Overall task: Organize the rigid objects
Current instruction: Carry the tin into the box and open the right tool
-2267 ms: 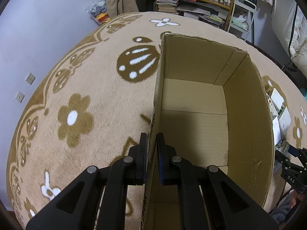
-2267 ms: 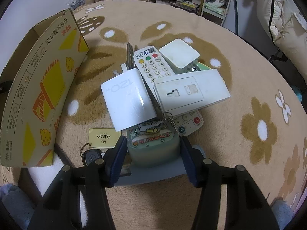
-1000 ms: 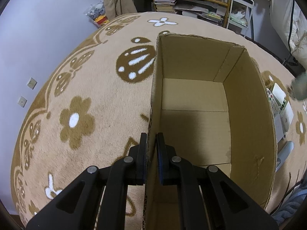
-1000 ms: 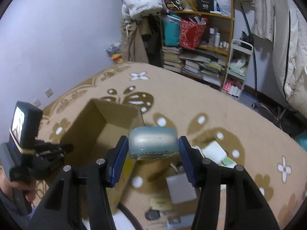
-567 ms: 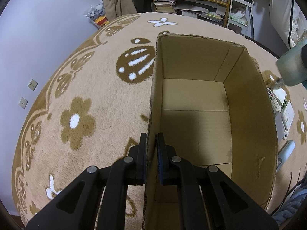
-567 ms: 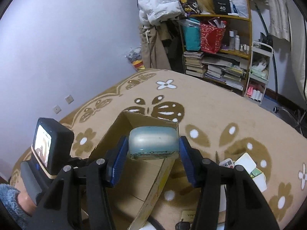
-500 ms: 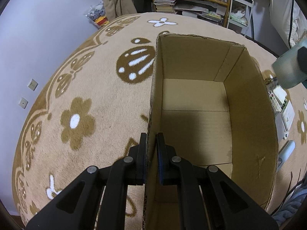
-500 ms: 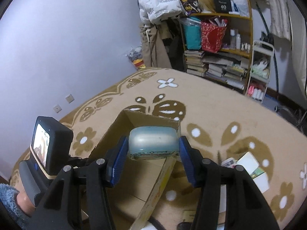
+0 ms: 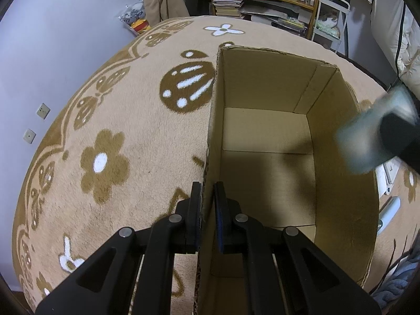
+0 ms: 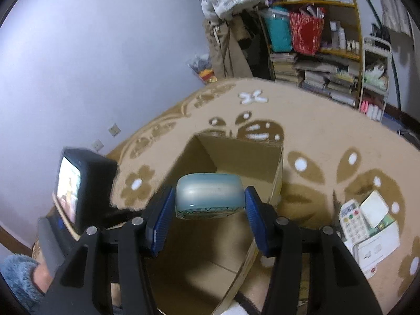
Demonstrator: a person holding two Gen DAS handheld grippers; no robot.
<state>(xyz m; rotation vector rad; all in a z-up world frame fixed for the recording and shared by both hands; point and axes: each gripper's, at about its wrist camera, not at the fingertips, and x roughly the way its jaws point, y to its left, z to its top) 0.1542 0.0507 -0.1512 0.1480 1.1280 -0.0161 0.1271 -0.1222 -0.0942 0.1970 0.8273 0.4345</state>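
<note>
A tan rug with brown flowers and insects covers the floor, and everything to be sorted lies on it. On the rug stands an open cardboard box, flaps up, its floor bare, so it looks to be the bin for the loose things.

The left gripper grips the box's near wall from above: its fingers are closed almost fully, one outside and one inside, with only the cardboard between them. That pinch seems meant to keep the light box upright and steady while things go in.

The right gripper holds a small pale blue-green tin with rounded corners. Its fingers stand about half open, pressed on the tin's two short ends, with the printed face turned downward. In the right wrist view the tin hangs over the box's mouth, clear of the walls; in the left wrist view it shows as a blur above the far wall. Holding it by the ends leaves the underside free, so it should drop flat once let go.

A remote, a white block and a flat white socket plate lie in a heap on the rug beside the box, likely next.
</note>
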